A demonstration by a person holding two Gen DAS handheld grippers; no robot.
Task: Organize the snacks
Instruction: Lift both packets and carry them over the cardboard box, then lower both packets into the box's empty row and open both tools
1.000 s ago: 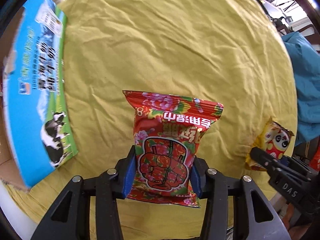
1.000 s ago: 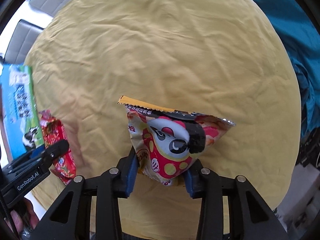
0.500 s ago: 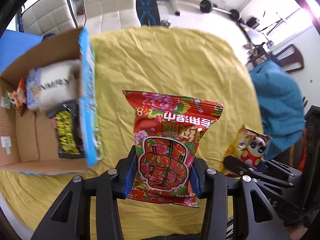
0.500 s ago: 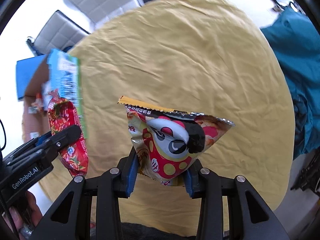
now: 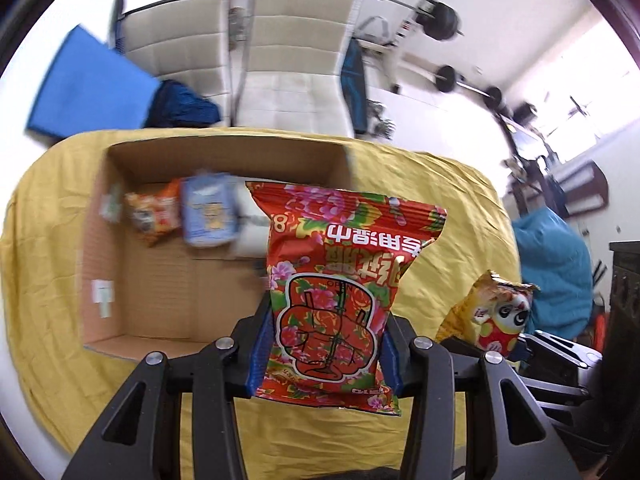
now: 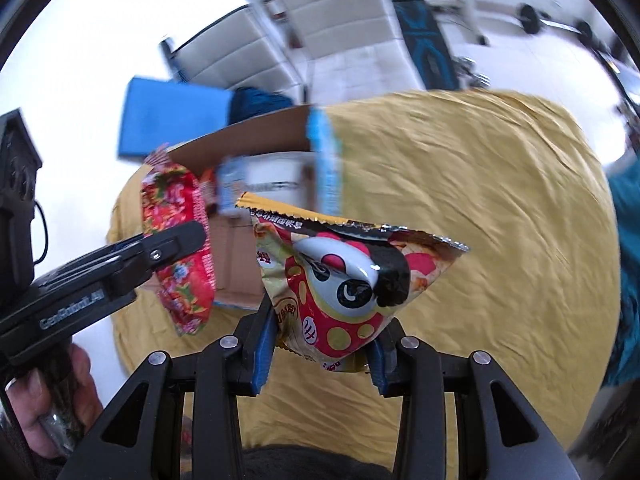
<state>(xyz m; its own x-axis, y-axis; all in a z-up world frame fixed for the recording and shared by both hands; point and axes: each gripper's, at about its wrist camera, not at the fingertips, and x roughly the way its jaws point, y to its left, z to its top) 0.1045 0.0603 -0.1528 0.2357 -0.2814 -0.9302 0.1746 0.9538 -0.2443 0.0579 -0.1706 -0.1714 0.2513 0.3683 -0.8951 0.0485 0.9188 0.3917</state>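
L gripper & R gripper both raised, fingers clamped on packets

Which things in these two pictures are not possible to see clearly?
- Left wrist view: snacks inside the brown cardboard box are motion-blurred; the red floral snack bag hides the box's right part.
- Right wrist view: the panda-print snack bag and red bag cover most of the box.

Red floral-print snack bag between blue-padded black fingers. Yellow-and-red panda-print bag, silver inside its open top. Brown cardboard box ahead on a yellow cloth.
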